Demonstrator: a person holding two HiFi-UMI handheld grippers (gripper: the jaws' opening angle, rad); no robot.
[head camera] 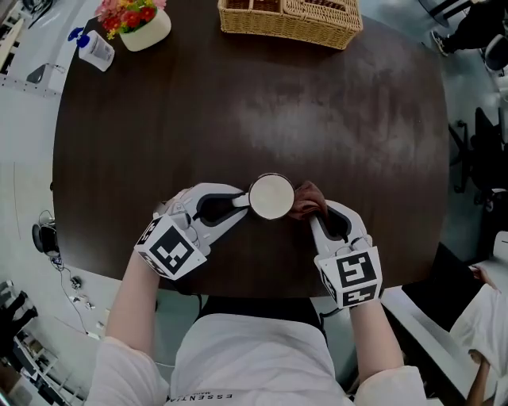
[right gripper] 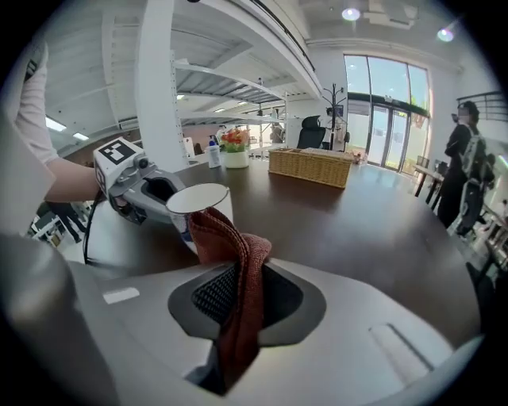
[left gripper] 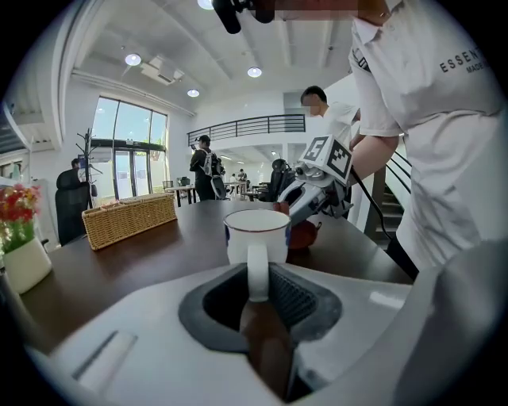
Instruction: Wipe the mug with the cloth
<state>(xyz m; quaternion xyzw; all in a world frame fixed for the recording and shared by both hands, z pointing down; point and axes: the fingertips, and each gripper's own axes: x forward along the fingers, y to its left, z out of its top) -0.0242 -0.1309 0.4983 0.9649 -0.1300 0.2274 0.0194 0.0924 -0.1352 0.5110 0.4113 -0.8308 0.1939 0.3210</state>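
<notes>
L claw (head camera: pixel 240 201) on mug (head camera: pixel 271 196) handle; R claw (head camera: pixel 316 214) w/ cloth (head camera: pixel 308 198) alongside.

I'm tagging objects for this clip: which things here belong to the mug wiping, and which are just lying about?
In the job: mug, handle in the left gripper's jaws; cloth, clamped in the right gripper, at the mug's side.
Lying about: wicker basket, flower pot, small bottle, all at the table's far edge.

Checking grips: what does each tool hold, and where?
Left tool grips the mug by its handle; right tool pinches the red cloth by a bunched fold.
</notes>
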